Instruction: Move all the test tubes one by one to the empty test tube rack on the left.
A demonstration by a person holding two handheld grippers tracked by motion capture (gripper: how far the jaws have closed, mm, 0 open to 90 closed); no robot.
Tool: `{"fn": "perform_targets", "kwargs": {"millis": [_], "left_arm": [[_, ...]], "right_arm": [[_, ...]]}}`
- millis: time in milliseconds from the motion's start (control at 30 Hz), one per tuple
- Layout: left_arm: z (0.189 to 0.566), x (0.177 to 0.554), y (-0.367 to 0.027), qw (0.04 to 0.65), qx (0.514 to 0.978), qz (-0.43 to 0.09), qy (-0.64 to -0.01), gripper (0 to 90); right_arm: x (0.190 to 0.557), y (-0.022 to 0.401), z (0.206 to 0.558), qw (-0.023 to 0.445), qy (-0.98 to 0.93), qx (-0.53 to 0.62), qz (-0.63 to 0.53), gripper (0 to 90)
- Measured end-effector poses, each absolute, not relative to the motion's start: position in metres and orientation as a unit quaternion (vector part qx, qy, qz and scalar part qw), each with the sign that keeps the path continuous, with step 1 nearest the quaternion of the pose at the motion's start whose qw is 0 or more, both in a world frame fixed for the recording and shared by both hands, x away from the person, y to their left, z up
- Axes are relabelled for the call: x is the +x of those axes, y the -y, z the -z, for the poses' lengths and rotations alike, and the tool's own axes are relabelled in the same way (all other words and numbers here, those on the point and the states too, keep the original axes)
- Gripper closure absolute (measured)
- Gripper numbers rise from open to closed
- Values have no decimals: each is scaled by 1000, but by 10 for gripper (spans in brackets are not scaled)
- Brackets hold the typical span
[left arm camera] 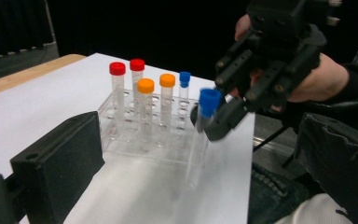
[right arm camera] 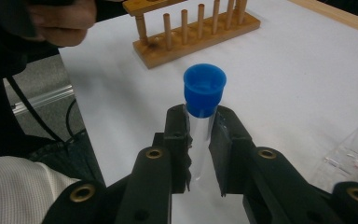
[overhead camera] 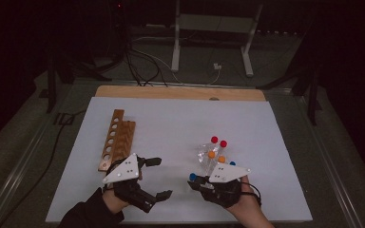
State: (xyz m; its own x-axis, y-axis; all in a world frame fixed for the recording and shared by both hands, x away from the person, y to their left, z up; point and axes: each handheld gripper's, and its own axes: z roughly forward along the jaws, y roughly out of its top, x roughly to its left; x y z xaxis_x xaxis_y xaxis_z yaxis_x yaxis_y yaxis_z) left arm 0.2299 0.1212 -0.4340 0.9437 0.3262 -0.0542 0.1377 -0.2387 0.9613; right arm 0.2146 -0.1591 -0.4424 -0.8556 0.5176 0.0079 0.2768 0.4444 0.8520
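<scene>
A clear plastic rack stands right of centre on the white sheet; in the left gripper view the clear rack holds two red-capped, two orange-capped and one blue-capped tube upright. My right gripper is at the rack's near left corner, shut on another blue-capped tube just under its cap. That tube hangs upright beside the rack, its foot near the sheet. My left gripper sits further left, open with nothing between its jaws, facing the rack.
A wooden peg rack lies at the left of the white sheet; it appears beyond the held tube as the wooden rack. The wooden table edge runs along the back. Cables and a stand's legs lie on the floor behind.
</scene>
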Motion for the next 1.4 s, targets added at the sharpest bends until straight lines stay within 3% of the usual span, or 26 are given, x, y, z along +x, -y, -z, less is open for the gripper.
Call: {"fn": "perform_targets", "kwargs": {"millis": [267, 333, 533, 967, 1133, 1400], "left_arm": [[427, 235, -103, 597, 787, -80, -135, 87], [427, 236, -101, 596, 787, -82, -133, 166], [427, 238, -88, 584, 798, -75, -129, 260], [431, 237, -76, 573, 808, -75, -111, 591], [433, 237, -72, 565, 815, -75, -103, 690], [434, 239, -70, 559, 820, -72, -102, 756]], "right_arm": [[214, 155, 443, 122, -842, 235, -471, 768], [214, 155, 443, 122, -842, 236, -470, 768], [214, 155, 443, 121, -842, 234, -471, 768], [214, 154, 444, 121, -843, 234, -470, 768], [213, 153, 444, 119, -844, 233, -469, 768], [212, 153, 443, 120, -844, 231, -469, 768]]}}
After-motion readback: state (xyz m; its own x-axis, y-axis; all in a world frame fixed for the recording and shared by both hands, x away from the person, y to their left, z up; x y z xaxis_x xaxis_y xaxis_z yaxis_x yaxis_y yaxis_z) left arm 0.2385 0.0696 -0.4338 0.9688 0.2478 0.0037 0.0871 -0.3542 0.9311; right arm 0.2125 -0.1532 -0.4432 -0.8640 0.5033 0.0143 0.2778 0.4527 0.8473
